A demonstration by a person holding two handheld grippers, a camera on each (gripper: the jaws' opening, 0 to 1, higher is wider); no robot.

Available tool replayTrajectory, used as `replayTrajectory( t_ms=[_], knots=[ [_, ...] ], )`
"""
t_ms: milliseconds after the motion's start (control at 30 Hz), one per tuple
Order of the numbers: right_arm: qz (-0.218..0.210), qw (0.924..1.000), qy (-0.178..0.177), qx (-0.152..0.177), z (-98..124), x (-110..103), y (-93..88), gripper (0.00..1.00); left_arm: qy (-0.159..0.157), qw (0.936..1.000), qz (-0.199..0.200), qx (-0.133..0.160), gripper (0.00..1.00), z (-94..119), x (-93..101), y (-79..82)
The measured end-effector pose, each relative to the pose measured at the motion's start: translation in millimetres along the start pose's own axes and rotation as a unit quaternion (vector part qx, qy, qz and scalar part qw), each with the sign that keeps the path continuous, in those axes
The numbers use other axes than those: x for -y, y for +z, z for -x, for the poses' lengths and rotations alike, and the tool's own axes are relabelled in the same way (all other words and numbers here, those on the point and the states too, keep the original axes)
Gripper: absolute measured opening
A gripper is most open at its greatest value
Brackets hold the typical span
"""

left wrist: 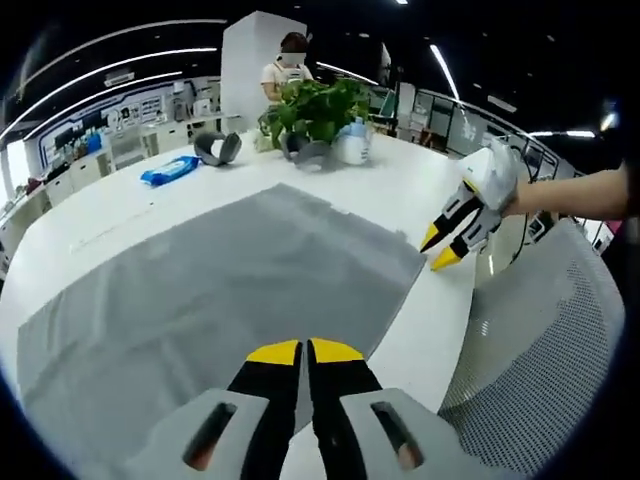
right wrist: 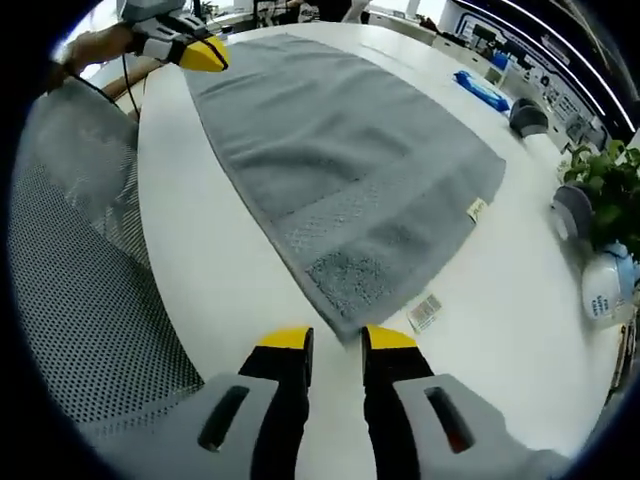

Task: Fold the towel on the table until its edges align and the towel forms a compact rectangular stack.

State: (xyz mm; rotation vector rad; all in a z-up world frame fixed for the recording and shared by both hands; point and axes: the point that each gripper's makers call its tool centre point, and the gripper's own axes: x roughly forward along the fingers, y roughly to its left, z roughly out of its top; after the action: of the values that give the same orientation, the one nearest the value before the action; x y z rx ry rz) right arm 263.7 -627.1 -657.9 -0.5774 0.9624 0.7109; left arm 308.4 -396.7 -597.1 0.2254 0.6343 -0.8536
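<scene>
Jaws of our left gripper point(left wrist: 304, 352), yellow-tipped, sit nearly together over the gray towel point(left wrist: 230, 290), holding nothing. Our right gripper point(right wrist: 337, 342) stands slightly parted at the towel's near corner, pinching nothing. We see the terry towel spread flat on the glossy white table point(right wrist: 230, 280). At 12 o'clock in the left gripper view sits a leafy plant point(left wrist: 315, 108); the right gripper view shows woven labels point(right wrist: 426, 311).

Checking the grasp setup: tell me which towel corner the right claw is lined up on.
The corner with the barcode tag, nearest the right claw. It lies just ahead of the parted tips; the left claw is at the towel's other near-edge corner.
</scene>
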Motion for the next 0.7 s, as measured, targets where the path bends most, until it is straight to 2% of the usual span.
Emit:
replayTrajectory(
  t_ms=[33, 100, 233, 367, 467, 567, 700],
  knots=[
    [0.002, 1.0, 0.003, -0.004, 0.7, 0.0, -1.0, 0.17, 0.003, 0.9999, 0.004, 0.01, 0.12, -2.3, 0.7, 0.4],
    [-0.004, 1.0, 0.001, -0.001, -0.1, 1.6, 0.5, 0.16, 0.006, 0.9999, 0.008, 0.011, 0.16, -4.5, 1.2, -2.6],
    [-0.01, 0.9999, 0.002, 0.006, -4.0, 2.8, 4.6, 0.11, 0.021, 0.9995, 0.022, -0.007, 0.19, -5.9, -7.6, -15.1],
    [-0.015, 0.9998, -0.005, 0.012, -6.6, 6.2, 7.9, 0.05, 0.029, 0.9994, 0.013, 0.014, 0.19, -3.7, -9.3, -5.3],
    [-0.015, 0.9998, -0.005, 0.01, -6.5, 5.2, 10.8, 0.02, -0.002, 0.9997, -0.001, 0.025, 0.19, -9.6, 7.5, 1.1],
    [0.006, 0.9998, -0.012, 0.014, -1.9, 3.1, 14.7, 0.0, -0.035, 0.9979, -0.051, 0.018, 0.19, -14.9, 28.5, 2.5],
    [0.046, 0.998, -0.031, 0.029, 10.1, 4.5, 27.2, 0.0, -0.069, 0.9915, -0.105, 0.031, 0.18, -16.8, 52.0, 10.7]
  ],
)
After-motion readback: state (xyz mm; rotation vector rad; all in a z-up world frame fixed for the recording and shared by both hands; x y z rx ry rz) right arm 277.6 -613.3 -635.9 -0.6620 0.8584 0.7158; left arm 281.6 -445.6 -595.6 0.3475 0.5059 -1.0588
